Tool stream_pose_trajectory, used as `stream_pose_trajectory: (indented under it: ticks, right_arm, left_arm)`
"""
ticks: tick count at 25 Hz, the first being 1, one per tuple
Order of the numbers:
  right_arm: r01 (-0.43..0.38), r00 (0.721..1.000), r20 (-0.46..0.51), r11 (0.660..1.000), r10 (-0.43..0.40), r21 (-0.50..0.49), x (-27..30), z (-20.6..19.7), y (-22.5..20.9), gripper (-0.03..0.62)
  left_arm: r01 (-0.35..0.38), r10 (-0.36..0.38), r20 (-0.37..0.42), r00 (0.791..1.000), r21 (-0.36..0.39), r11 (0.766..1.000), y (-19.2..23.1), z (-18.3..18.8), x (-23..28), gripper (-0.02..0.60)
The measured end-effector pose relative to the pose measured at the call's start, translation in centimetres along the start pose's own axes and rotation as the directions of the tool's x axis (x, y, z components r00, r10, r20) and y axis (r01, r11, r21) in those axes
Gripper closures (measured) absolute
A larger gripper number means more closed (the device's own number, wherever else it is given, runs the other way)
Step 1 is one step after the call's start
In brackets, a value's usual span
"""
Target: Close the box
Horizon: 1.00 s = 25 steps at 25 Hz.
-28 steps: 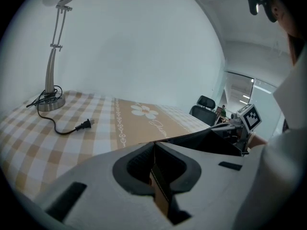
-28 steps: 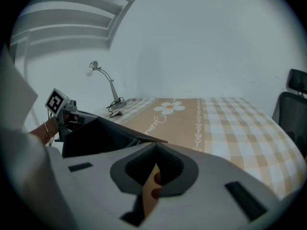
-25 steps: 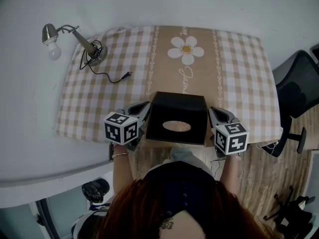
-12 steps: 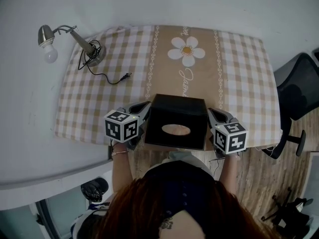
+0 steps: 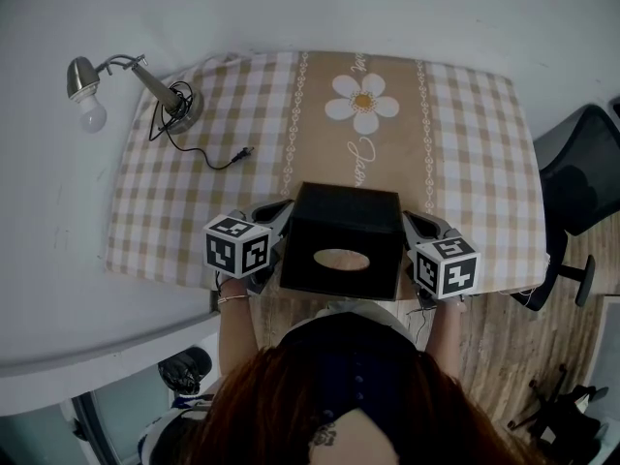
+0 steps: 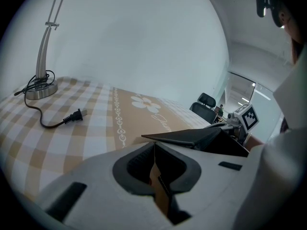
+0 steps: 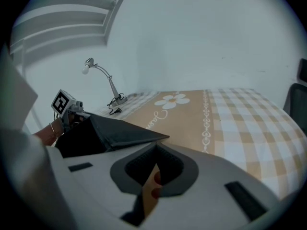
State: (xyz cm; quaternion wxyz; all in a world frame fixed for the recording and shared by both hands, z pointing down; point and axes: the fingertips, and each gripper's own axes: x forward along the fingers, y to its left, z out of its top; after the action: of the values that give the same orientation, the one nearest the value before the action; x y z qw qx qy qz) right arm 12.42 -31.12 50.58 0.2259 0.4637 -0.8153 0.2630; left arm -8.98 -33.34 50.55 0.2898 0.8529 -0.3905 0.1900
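Checked cloth in tan and white (image 5: 465,163) covers the table, with a plain tan runner down its middle bearing a daisy print (image 5: 361,102).

Nearest the person, at the table's near edge:
- Left gripper (image 5: 274,217): jaws pressed together on a thin brown edge, the left card flap (image 6: 160,195), which stands upright between them.
- Right gripper (image 5: 418,226): jaws likewise closed on the right card flap (image 7: 148,195), brown with red spots.
- Black box (image 5: 344,231): sits between the two grippers on the tan runner, each gripper just beside one flank. Its oval opening (image 5: 341,259) faces up toward the head camera; the oval's long axis runs across, from one gripper toward the other. In both gripper views the black top panel reads as a tilted sheet coming to a point above the cloth.

Farther out:
- Black plug (image 5: 247,150) on its cord, lying loose on the checks to the left of the runner.
- Desk lamp (image 5: 136,71) at the far left corner, cord coiled round its base, bulb head leaning out beyond the table edge.
- Office chair (image 5: 576,177), dark, on wooden floor beyond the table's right side.
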Motion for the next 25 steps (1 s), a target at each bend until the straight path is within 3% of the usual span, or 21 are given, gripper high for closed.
stream_pose_trajectory:
  ticks: [25]
  right_arm:
    - [0.022,0.999,0.042,1.000,-0.021,-0.018,1.5,3.2,-2.2,0.577]
  left_arm:
    - [-0.013,0.012,0.026,1.000,0.015,1.000,1.5,3.0,2.0,0.554]
